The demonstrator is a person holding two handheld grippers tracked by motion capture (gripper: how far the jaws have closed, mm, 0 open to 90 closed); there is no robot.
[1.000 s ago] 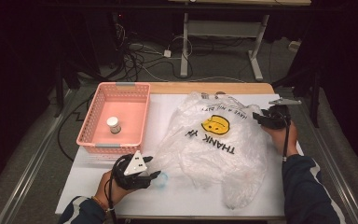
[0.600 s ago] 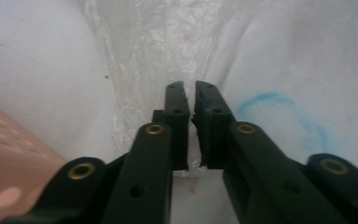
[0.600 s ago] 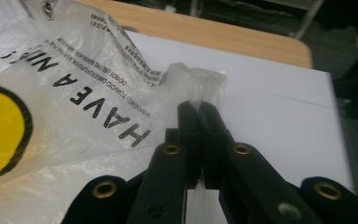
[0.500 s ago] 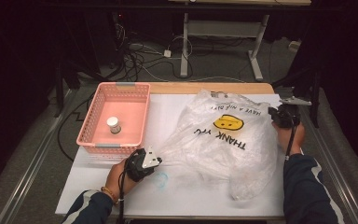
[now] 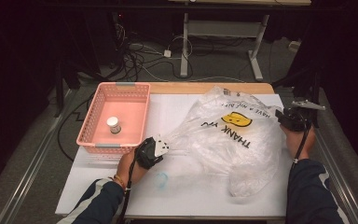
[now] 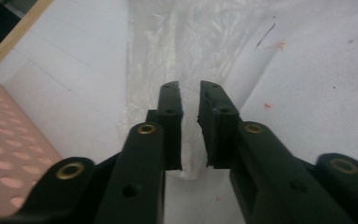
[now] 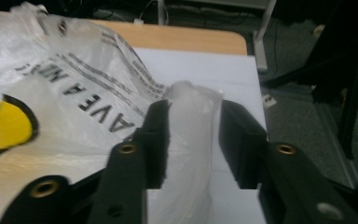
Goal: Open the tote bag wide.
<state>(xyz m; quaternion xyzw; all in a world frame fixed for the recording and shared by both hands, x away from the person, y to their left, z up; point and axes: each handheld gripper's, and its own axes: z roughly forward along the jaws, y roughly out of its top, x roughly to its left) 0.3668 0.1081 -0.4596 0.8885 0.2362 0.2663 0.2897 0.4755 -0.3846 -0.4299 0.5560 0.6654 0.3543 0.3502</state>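
A clear plastic bag printed with a yellow smiley and "THANK YOU" lies stretched across the white table top. At its left end, my left gripper is shut on a thin, drawn-out strip of the bag, which runs between the nearly closed jaws of the left gripper. At the right table edge, my right gripper holds the other end. In the right gripper view a bunched fold of the bag is clamped in the right gripper.
A pink perforated basket stands at the table's left, close behind my left gripper, with a small white bottle inside. The basket's wall is at the lower left of the left gripper view. Cables and a desk frame lie on the floor beyond.
My left gripper moved forward and right toward the basket's corner, and my right gripper moved right to the table edge. The bag is pulled out wider and flatter between them.
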